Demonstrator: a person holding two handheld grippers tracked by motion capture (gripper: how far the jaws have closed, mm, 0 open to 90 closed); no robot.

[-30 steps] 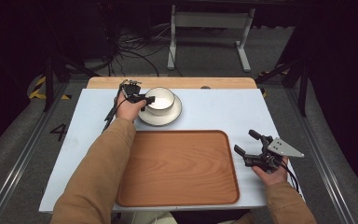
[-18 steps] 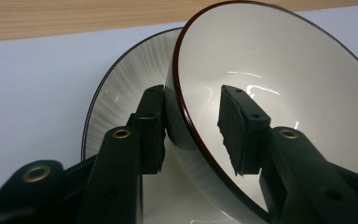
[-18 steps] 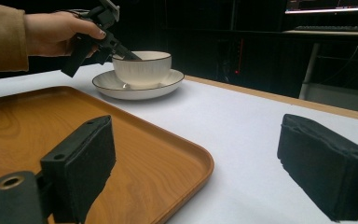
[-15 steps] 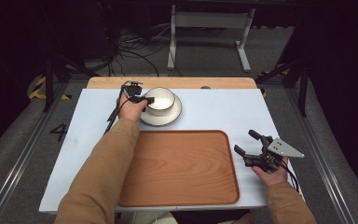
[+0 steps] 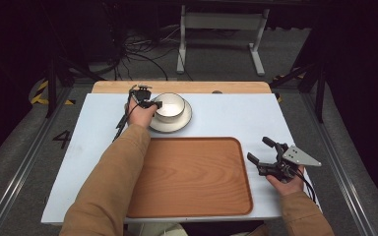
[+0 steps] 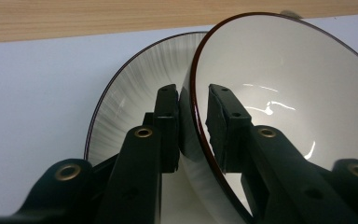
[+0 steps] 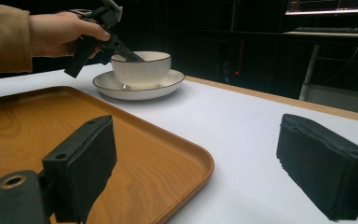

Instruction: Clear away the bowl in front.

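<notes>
Grasp step in hand: left claw (image 5: 153, 104) pinching the near rim of the white bowl (image 5: 171, 104), one jaw inside, one outside, bowl seated on its saucer (image 5: 183, 121) at the far side of the desk (image 5: 226, 115). Right claw (image 5: 265, 150) spread, idle beside the wooden tray (image 5: 192, 172). Next, probably: lift straight up off the saucer, keeping the rim level, then carry toward the tray.

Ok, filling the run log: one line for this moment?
left gripper: jaws astride bowl rim | bowl: on plate | right gripper: open, beside tray
</notes>
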